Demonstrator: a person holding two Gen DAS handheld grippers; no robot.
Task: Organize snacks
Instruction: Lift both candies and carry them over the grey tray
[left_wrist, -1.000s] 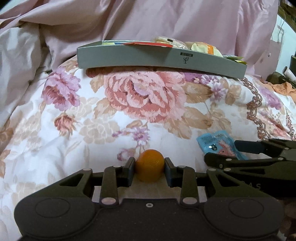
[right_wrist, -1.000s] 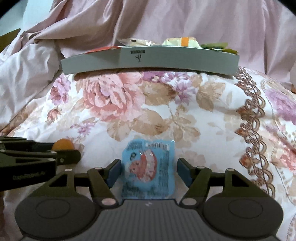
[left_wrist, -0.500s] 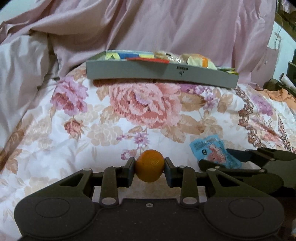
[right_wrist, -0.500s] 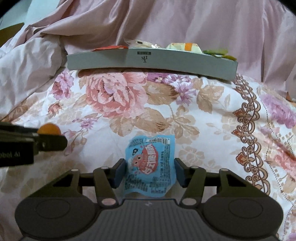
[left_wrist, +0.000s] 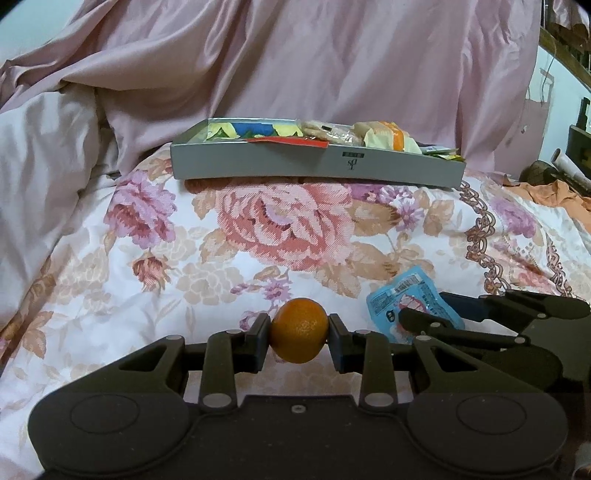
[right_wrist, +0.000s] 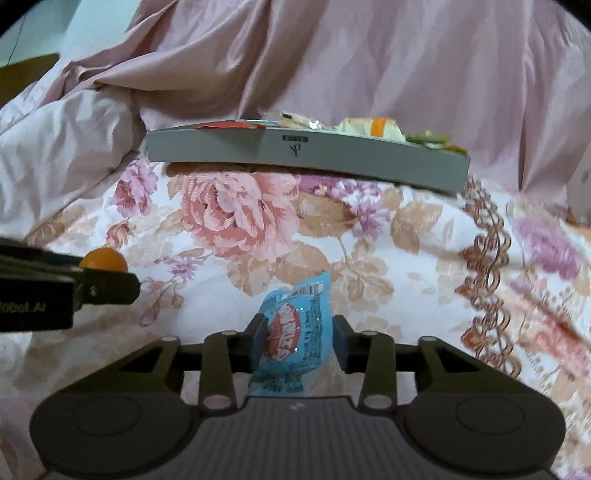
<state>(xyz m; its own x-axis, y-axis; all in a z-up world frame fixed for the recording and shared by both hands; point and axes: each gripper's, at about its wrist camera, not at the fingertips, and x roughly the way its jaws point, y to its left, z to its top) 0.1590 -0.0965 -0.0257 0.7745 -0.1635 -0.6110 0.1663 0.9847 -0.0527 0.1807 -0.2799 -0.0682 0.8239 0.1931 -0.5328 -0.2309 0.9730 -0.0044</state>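
Carry step: my left tool (left_wrist: 299, 334) clamped on small orange (left_wrist: 298, 329), right tool (right_wrist: 298, 341) pinching blue snack packet (right_wrist: 293, 332), both above floral bedspread (left_wrist: 258, 229); next, I reckon, fwd to grey tray (left_wrist: 295, 166) w/ other snacks, release inside.

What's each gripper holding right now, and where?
Left gripper: small orange, pinched at its sides. Right gripper: blue snack packet, by its side edges.
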